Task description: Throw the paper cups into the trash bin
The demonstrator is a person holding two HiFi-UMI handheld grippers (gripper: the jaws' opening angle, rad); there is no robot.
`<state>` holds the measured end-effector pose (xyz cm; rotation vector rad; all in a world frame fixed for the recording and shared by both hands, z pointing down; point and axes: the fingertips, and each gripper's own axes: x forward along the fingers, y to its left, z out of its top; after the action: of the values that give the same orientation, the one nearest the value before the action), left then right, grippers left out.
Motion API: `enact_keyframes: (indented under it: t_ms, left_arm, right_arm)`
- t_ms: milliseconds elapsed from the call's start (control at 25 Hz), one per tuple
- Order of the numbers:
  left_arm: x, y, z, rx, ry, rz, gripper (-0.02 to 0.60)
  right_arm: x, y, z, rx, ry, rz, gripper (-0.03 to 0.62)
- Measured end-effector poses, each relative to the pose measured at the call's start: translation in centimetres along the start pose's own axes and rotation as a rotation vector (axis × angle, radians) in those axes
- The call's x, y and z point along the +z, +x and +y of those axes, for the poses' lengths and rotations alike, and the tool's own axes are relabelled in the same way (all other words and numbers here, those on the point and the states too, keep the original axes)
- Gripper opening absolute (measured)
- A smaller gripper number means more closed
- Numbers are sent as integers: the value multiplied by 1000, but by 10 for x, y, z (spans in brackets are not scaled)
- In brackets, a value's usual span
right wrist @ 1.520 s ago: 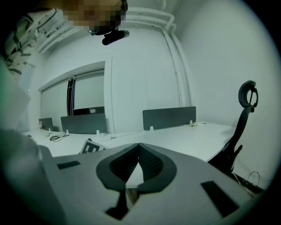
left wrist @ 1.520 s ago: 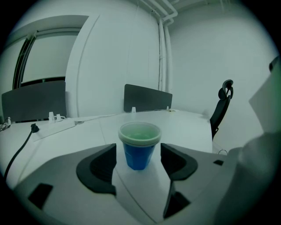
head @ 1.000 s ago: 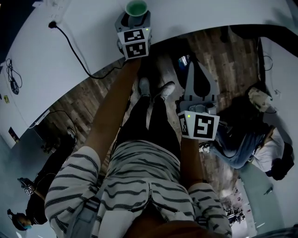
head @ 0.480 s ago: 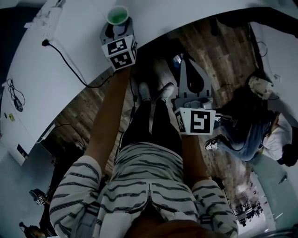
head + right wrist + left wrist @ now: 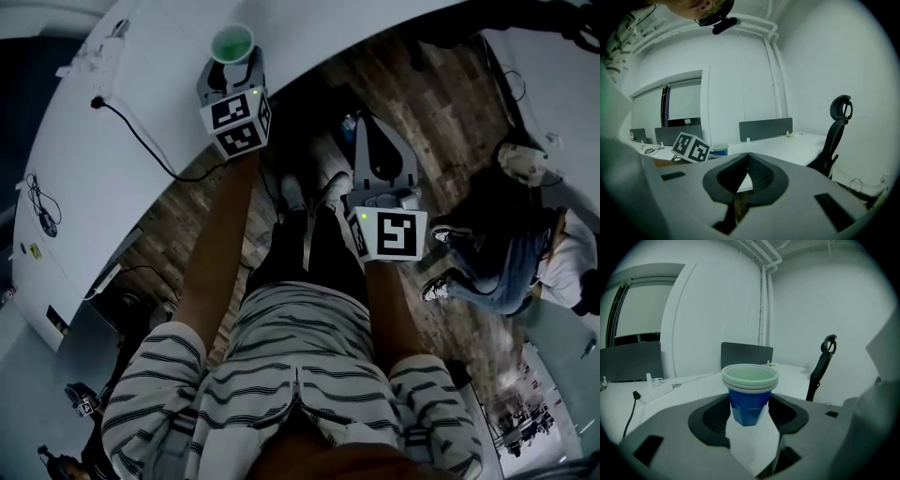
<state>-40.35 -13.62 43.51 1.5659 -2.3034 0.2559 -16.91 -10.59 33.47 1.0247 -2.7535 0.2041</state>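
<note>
The left gripper (image 5: 749, 408) has a stack of paper cups (image 5: 750, 379), blue with white rims, upright between its fingers (image 5: 710, 416). The fingers have just been closing and press on the blue wall from both sides. The stack hangs clear above the white tabletop (image 5: 309, 28), near its curved edge. The right gripper (image 5: 748, 159) is over the wooden floor (image 5: 441, 98), its fingers (image 5: 762, 176) drawn together at the tips with nothing between them.

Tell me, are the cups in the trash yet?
Not yet. Done: the left gripper has just closed its fingers on the paper cups. In hand: they're held over the table. Left: dropping them in a bin, which isn't in view. The right gripper is shut, empty.
</note>
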Motion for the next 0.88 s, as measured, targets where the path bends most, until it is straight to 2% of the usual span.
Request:
enact_keyframes:
  t_ms: [400, 880]
  left_arm:
    - [24, -53, -67, -108, 27, -14, 273]
    - [60, -115, -140, -268, 57, -52, 273]
  right_arm:
    - [24, -47, -21, -50, 5, -43, 9]
    - [47, -102, -50, -151, 13, -82, 9]
